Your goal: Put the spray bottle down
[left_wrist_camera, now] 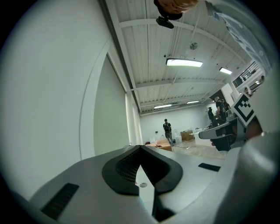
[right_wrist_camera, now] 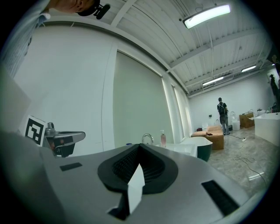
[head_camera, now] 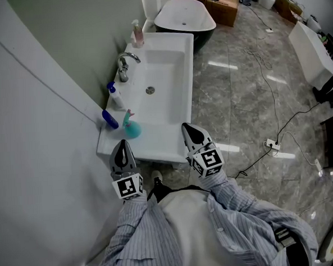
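The teal spray bottle [head_camera: 131, 126] stands upright on the near left corner of the white sink [head_camera: 173, 50], held by nothing. My left gripper [head_camera: 122, 143] hovers just in front of it, near the sink's front edge, with its jaws shut and empty. My right gripper [head_camera: 190, 128] is level with it at the sink's near right corner, also shut and empty. In the left gripper view the left gripper [left_wrist_camera: 141, 151] shows its jaws pressed together, and the same holds for the right gripper [right_wrist_camera: 139, 148] in the right gripper view. The spray bottle is hidden in both gripper views.
A chrome faucet [head_camera: 125, 63] and a pink soap bottle [head_camera: 137, 33] stand on the sink's left rim, with two blue bottles [head_camera: 114, 96] beside the wall. A dark bathtub [head_camera: 185, 19] and cardboard boxes [head_camera: 223, 2] lie beyond. Cables [head_camera: 273, 123] run over the marble floor at right.
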Demonstrator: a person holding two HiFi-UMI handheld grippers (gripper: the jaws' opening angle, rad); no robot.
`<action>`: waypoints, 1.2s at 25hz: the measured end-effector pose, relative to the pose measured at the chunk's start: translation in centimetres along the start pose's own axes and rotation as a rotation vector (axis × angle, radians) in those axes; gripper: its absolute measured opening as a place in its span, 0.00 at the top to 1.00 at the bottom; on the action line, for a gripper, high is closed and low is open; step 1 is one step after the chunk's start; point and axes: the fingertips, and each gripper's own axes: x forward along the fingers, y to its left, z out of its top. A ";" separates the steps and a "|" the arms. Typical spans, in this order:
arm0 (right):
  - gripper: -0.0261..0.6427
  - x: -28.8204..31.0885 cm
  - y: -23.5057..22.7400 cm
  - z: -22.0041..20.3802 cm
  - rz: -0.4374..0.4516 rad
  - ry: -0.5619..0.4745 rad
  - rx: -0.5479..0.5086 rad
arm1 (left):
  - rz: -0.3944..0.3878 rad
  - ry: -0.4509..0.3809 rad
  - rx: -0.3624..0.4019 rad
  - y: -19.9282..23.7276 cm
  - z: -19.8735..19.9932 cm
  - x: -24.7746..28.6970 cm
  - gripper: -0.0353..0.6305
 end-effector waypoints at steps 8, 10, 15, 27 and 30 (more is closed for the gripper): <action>0.94 0.2 -0.4 0.0 -0.001 -0.001 0.003 | 0.004 0.001 -0.001 0.1 0.1 0.4 0.95; 0.94 0.4 -0.3 0.0 0.000 -0.001 0.003 | 0.004 0.002 0.001 0.2 0.1 0.5 0.95; 0.94 0.4 -0.3 -0.2 0.000 0.000 0.004 | 0.007 0.002 -0.001 0.3 -0.2 0.3 0.95; 0.94 0.1 0.2 -0.5 0.005 0.008 0.005 | 0.013 0.008 -0.010 0.4 -0.4 -0.3 0.95; 0.94 0.0 0.4 -0.6 0.009 0.008 0.006 | 0.016 0.010 -0.011 0.4 -0.5 -0.5 0.95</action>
